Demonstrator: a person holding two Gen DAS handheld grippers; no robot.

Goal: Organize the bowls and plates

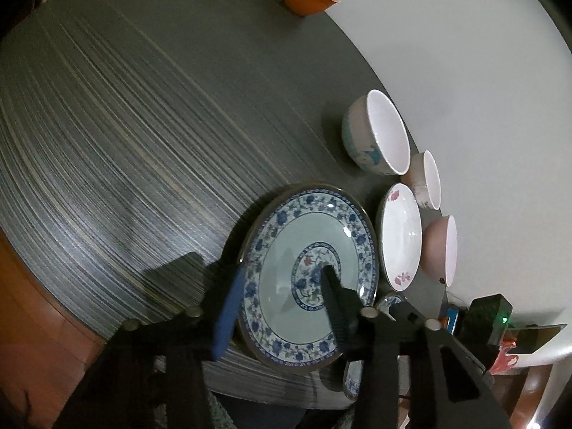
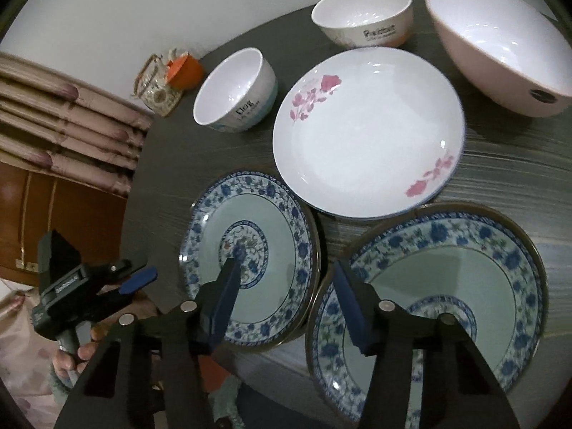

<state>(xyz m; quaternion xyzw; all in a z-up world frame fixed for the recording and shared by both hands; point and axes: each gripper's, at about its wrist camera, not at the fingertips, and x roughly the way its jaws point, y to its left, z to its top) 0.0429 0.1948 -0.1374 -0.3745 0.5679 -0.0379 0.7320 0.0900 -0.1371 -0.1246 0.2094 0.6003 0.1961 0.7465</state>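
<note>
Presently, on the dark round table (image 2: 500,164), the stock stood thus, each piece placed from the white pink-flowered plate (image 2: 364,136). Small blue-patterned plate (image 2: 250,250): just beside it, on the near left. Large blue-patterned plate (image 2: 447,279): just beside it, on the near right, its rim almost meeting the small one's. Blue-banded bowl (image 2: 232,93): to its far left. Lettered bowl (image 2: 361,18): directly behind it. Pink bowl (image 2: 500,53): behind it to the right. Nothing was stacked yet. Left gripper (image 1: 282,268): jaws apart and holding nothing, poised at the outer rim of the small blue-patterned plate, on the side away from the white plate, one finger outside the rim and one over the well; contact could not be told. Right gripper (image 2: 287,262): likewise parted and empty, hovering over the narrow gap between the two blue plates, nearer than the white plate. The step in hand looked like the approach for a pickup of the blue plates, probably to nest the small into the large. The next move would call for lowering each claw astride one rim only, closing firmly, then lifting without knocking the white plate.
</note>
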